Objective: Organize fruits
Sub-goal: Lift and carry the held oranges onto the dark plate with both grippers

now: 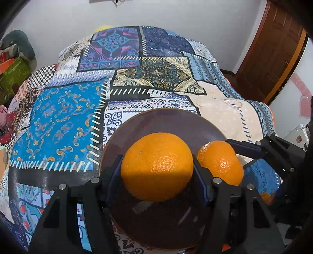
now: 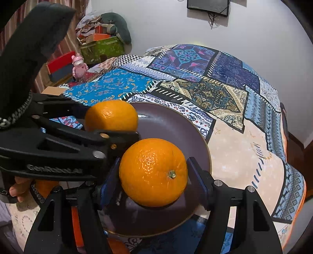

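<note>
Both tools are gripping round orange fruits over the dark brown round plate at lower centre: left tool its orange, right tool its orange. Lowering until each rests, then releasing gently, should prevent rolling.

Two glossy oranges, one beside the other, hang just over a dark brown plate.

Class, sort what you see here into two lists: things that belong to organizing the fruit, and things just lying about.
Belongs to the job:
- orange in left gripper
- orange in right gripper
- dark plate

Just lying about:
- patchwork cloth
- pink toy figure
- green box
- wall screen
</note>
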The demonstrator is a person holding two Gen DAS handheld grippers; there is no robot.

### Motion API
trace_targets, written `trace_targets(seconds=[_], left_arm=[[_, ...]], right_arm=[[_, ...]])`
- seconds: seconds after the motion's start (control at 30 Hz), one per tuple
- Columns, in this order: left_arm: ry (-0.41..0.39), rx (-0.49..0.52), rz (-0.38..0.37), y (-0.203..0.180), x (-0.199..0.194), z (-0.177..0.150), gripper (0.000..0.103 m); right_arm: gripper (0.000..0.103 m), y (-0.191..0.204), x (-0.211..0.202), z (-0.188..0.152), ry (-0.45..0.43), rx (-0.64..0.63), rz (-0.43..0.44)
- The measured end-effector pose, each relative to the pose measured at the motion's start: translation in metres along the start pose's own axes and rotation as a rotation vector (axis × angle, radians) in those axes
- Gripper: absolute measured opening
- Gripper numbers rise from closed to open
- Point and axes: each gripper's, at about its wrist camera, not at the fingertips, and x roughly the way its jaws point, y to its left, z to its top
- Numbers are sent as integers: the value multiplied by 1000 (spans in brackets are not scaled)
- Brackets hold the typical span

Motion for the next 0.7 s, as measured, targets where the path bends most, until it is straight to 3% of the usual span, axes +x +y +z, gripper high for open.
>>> trace_targets(seconds=[0.3,0.7], left_arm=[[42,-43,-20,7,10,1,64],[-44,63,13,-16,-11,1,70]], right_arm=[[66,-2,2,0,0,-6,-1],[68,-5,-5,1,-22,5,-4]])
